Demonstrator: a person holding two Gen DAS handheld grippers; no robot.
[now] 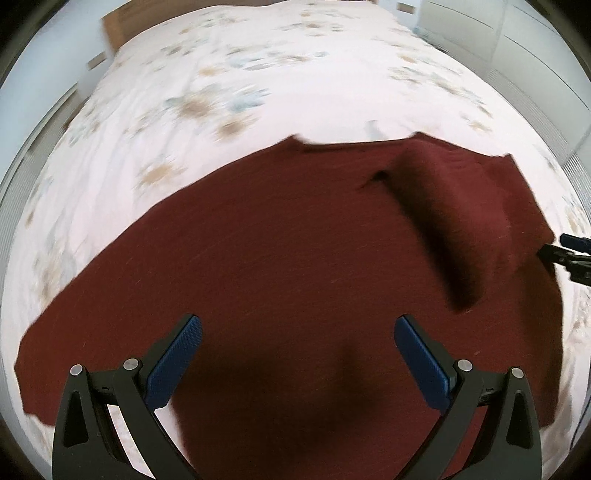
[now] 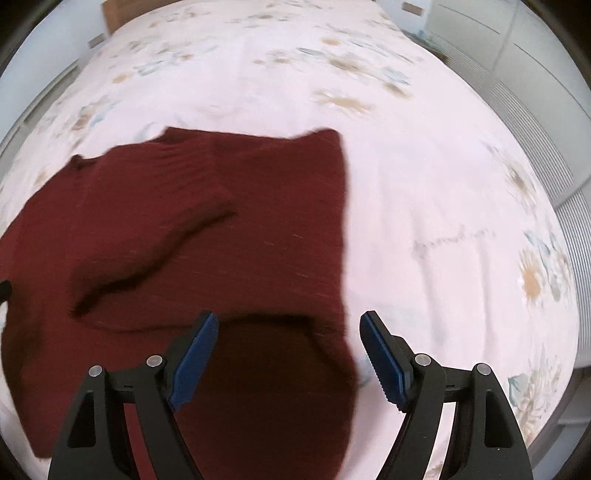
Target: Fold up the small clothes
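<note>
A dark red knit garment (image 1: 295,258) lies spread on a bed covered by a pale pink floral bedspread (image 1: 229,74). In the left wrist view the cloth fills the lower half of the frame, its long axis running left to right across the bed, with a notched far edge facing the far end of the bed. A raised fold casts a dark diagonal crease on its right part. Whether that far edge is a neckline or a hem cannot be told through the motion blur.

The left gripper (image 1: 297,354) hangs over the middle of the garment with its blue-padded fingers (image 1: 173,363) spread wide, nothing between them. At the right edge of this view, the tip of the right gripper (image 1: 569,254) shows just beside the garment's right border.

In the right wrist view the right gripper (image 2: 288,354) is released too, its jaws wide apart, straddling the garment's right edge: the left finger sits over red cloth (image 2: 221,229), the right finger over bare bedspread (image 2: 443,184). Here the straight right side of the garment runs away from the camera toward the far end of the bed. A brown headboard (image 2: 114,13) shows at the far left corner.
</note>
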